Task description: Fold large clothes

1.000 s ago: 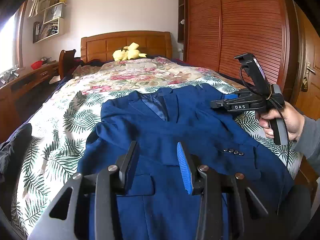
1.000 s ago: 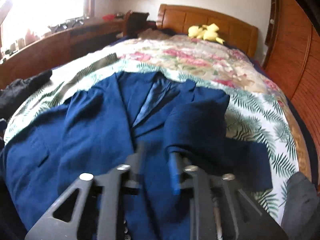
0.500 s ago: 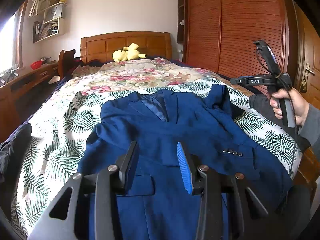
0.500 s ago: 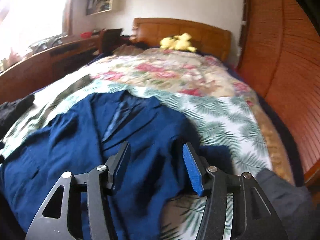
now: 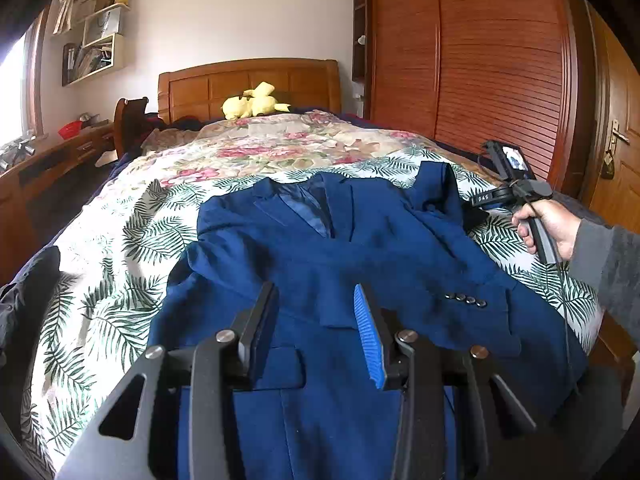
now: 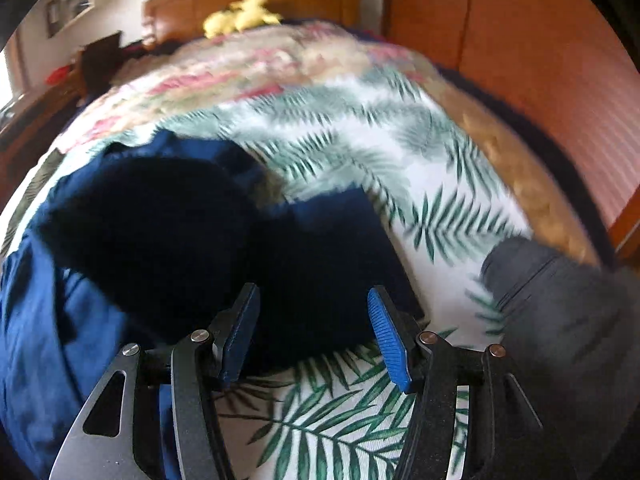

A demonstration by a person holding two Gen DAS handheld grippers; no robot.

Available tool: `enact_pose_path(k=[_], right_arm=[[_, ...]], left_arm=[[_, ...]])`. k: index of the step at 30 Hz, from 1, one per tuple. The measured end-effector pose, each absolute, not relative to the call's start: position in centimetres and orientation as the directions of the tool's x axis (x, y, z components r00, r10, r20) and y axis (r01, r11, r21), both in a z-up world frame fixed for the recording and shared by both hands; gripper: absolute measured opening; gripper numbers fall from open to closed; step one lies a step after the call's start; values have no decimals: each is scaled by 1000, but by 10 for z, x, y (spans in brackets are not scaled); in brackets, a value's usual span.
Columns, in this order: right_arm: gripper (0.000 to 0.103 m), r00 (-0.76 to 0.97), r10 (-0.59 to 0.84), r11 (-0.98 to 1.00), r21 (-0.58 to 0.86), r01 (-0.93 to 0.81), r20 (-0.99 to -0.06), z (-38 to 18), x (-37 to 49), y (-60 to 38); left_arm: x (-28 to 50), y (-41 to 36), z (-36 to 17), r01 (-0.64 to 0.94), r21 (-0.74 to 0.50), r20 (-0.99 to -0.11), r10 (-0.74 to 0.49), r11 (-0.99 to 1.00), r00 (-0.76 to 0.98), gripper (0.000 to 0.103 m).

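A navy blue suit jacket (image 5: 320, 264) lies front up on the leaf-print bedspread (image 5: 104, 280), collar toward the headboard. Its right sleeve is folded across the chest, with the cuff buttons (image 5: 466, 300) showing. My left gripper (image 5: 316, 332) is open and empty, hovering over the jacket's lower front. My right gripper (image 6: 312, 332) is open and empty, low over the jacket's right shoulder (image 6: 168, 232). It also shows in the left wrist view (image 5: 486, 200), at the jacket's right edge. The right wrist view is blurred.
A yellow plush toy (image 5: 252, 105) lies by the wooden headboard (image 5: 248, 80). A wooden wardrobe (image 5: 480, 72) stands right of the bed. Dark clothing (image 5: 24, 292) lies at the bed's left edge. A grey garment (image 6: 560, 300) lies at the right edge. A desk (image 5: 48, 160) stands at left.
My right gripper let go of the folded sleeve and opened. It rose to the right, then came down low by the jacket's right shoulder. My left gripper has not moved.
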State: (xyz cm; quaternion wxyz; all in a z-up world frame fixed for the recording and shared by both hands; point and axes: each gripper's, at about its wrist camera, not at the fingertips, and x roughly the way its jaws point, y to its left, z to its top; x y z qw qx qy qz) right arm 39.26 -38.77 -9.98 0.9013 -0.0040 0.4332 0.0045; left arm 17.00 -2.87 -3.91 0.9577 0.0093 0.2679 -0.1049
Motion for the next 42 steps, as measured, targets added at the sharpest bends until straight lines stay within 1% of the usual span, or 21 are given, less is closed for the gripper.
enact_pose_path(k=[2, 5, 11, 12, 16, 18, 19, 20, 22, 23, 25, 28, 35, 38, 42], right_arm=[[57, 592, -17, 999, 10, 42, -805, -114, 397, -398], [57, 561, 1, 996, 53, 77, -828, -126, 398, -407], [58, 530, 52, 988, 120, 94, -847, -131, 382, -408], [58, 525, 50, 990, 112, 87, -850, -133, 379, -405], [58, 541, 63, 989, 126, 80, -839, -135, 376, -401], [56, 565, 92, 984, 161, 73, -820, -134, 381, -400], [41, 568, 75, 986, 145, 79, -820, -134, 386, -397], [24, 571, 68, 988, 135, 75, -818, -133, 391, -395], [6, 578, 47, 993, 99, 58, -814, -131, 398, -388], [2, 594, 40, 996, 82, 43, -804, -125, 399, -384], [0, 649, 33, 998, 56, 15, -760, -107, 396, -377], [0, 733, 47, 999, 29, -37, -678, -66, 382, -360], [0, 840, 178, 980, 18, -197, -513, 34, 341, -298], [0, 845, 257, 958, 10, -286, -469, 63, 319, -262], [0, 815, 353, 915, -12, -403, -460, 74, 296, -215]], left_arm=[[170, -29, -40, 209, -38, -518, -198, 977, 832, 38], [169, -28, -40, 213, -37, -518, -201, 976, 832, 38], [170, -24, -38, 215, -49, -518, -209, 975, 829, 38], [170, -24, -38, 216, -53, -517, -212, 975, 829, 38], [170, -23, -39, 218, -53, -517, -213, 975, 829, 38], [170, -24, -40, 217, -50, -520, -211, 975, 828, 38], [170, -24, -40, 217, -48, -521, -209, 975, 827, 38], [169, -25, -41, 216, -45, -522, -207, 975, 828, 38], [168, -26, -42, 213, -32, -524, -198, 976, 828, 38], [168, -25, -42, 212, -26, -525, -193, 977, 829, 38], [166, -24, -41, 211, -26, -524, -193, 977, 829, 38], [161, -21, -38, 217, -36, -513, -205, 975, 834, 38], [147, -10, -30, 213, -27, -489, -199, 977, 849, 38], [143, -2, -29, 200, -30, -483, -190, 979, 855, 38], [139, 10, -28, 180, -33, -483, -173, 983, 859, 38]])
